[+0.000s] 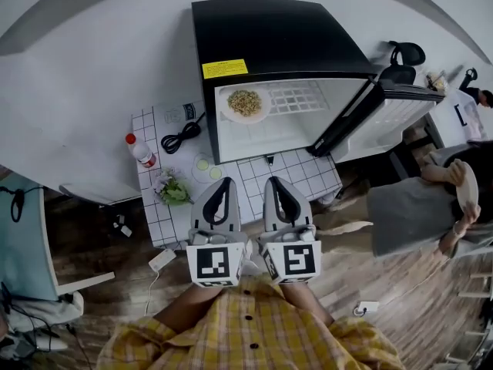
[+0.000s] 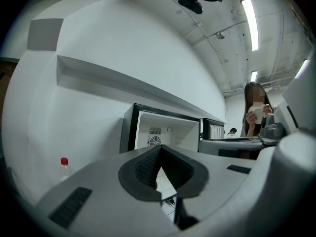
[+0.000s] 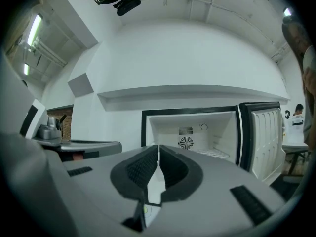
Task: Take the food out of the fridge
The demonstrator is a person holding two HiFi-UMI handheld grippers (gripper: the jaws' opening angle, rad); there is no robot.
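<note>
Head view – fridge: a black fridge [image 1: 277, 29] stands at the far edge of the white tiled worktop [image 1: 296, 172], its door [image 1: 400, 114] swung wide to the right.
Head view – food: the plate of food [image 1: 244, 103] sits inside the fridge, on the left part of the shelf.
Head view – worktop items: a red-capped bottle [image 1: 141, 151] is at the left edge, a coiled black cable [image 1: 181, 137] is just beside the fridge, and a small green plant [image 1: 173, 190] is near the near-left corner.
Head view – grippers: the left gripper [image 1: 223, 182] and the right gripper [image 1: 273, 180] are side by side over the near edge, well apart from the plate and pointing toward the fridge.
Left gripper view – state: clenched, the pads meet at the tips with nothing between them.
Left gripper view – beyond: the open fridge lies ahead, the bottle is low at the left, and a person [image 2: 256, 115] stands at the right.
Right gripper view – state: clenched and empty, the pads pressed together.
Right gripper view – beyond: the white fridge interior faces the gripper, with a round fan grille [image 3: 186, 142] in its back wall and the door at the right.
</note>
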